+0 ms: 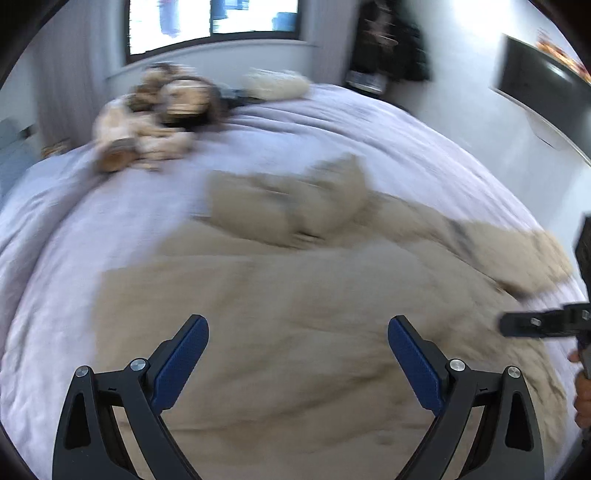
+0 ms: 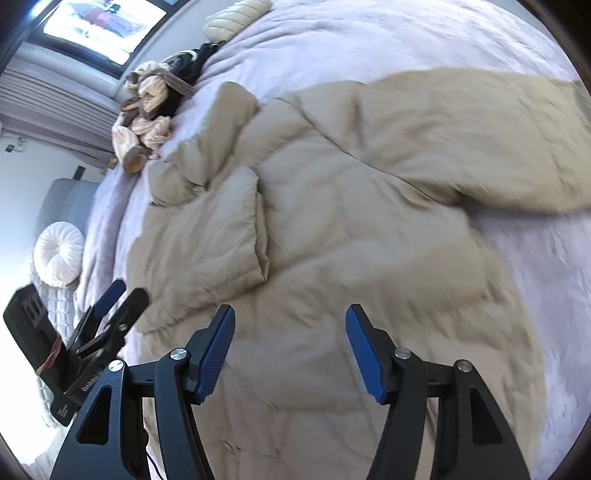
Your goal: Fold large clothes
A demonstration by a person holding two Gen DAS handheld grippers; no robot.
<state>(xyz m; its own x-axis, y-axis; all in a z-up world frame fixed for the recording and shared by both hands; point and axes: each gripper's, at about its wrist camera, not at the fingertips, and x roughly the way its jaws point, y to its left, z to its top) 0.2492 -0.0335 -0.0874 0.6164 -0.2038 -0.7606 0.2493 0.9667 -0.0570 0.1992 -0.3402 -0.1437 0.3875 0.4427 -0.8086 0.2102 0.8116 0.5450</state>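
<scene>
The bed [image 1: 92, 206] with its lavender cover carries a large beige padded coat [image 2: 332, 229], spread flat across the near half, one sleeve reaching right. Crumpled clothes [image 1: 147, 122] lie at the far left edge. Both tools hang just above the coat: the left hand-held gripper [image 1: 298, 328] gapes wide, the right hand-held gripper [image 2: 290, 317] stands parted, nothing between either pair of jaws.

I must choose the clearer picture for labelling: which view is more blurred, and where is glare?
Left wrist view: blurred throughout, the beige padded coat smeared, the window overexposed. Right wrist view: sharper, coat seams readable, blur mainly at the right edge, white glare at the lower left.
</scene>
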